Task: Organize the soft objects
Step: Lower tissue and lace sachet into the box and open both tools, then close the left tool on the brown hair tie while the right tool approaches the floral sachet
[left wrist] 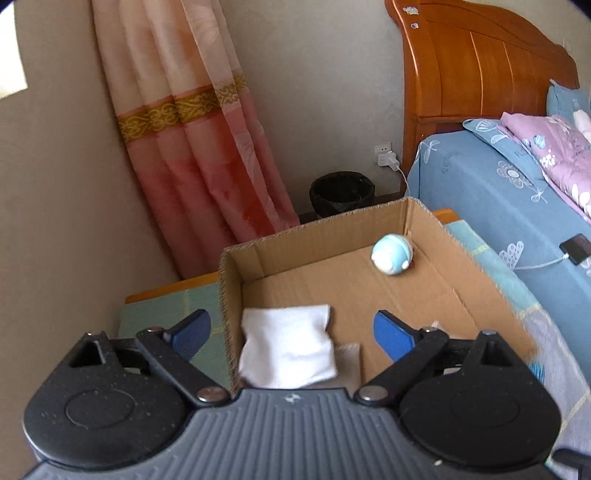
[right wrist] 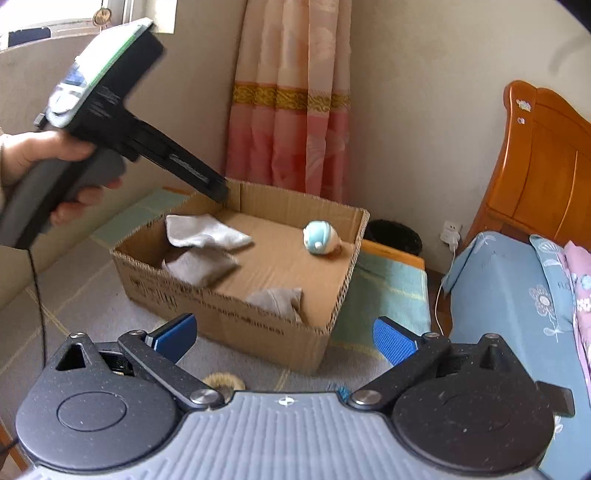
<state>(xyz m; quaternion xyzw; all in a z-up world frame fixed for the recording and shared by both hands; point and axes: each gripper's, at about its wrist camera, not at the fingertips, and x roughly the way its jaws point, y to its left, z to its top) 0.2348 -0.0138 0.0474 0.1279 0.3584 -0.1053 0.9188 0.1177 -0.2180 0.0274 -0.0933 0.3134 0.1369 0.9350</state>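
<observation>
Both tongs gape wide and empty: the left tongs (left wrist: pixel 291 334) over the white cloth (left wrist: pixel 286 349) in the cardboard box (right wrist: pixel 258 321); lift them straight clear, I'd say.

A bedroom corner with plain beige walls (left wrist: pixel 325 74). Straight ahead of the grippers hangs a peach and pink curtain (right wrist: pixel 291 103) with a gold patterned band across it. Up and to the left of the right gripper, daylight comes through a window (right wrist: pixel 66 18). To the right stands a bed with an orange wooden headboard (left wrist: pixel 480 74), a blue flowered sheet (left wrist: pixel 480 192) and a lilac flowered quilt (left wrist: pixel 554 147). Beyond the left gripper, between curtain and bed, sit a dark waste basket (left wrist: pixel 341 192) and a white wall socket (left wrist: pixel 384 153) with a charger plugged in.
</observation>
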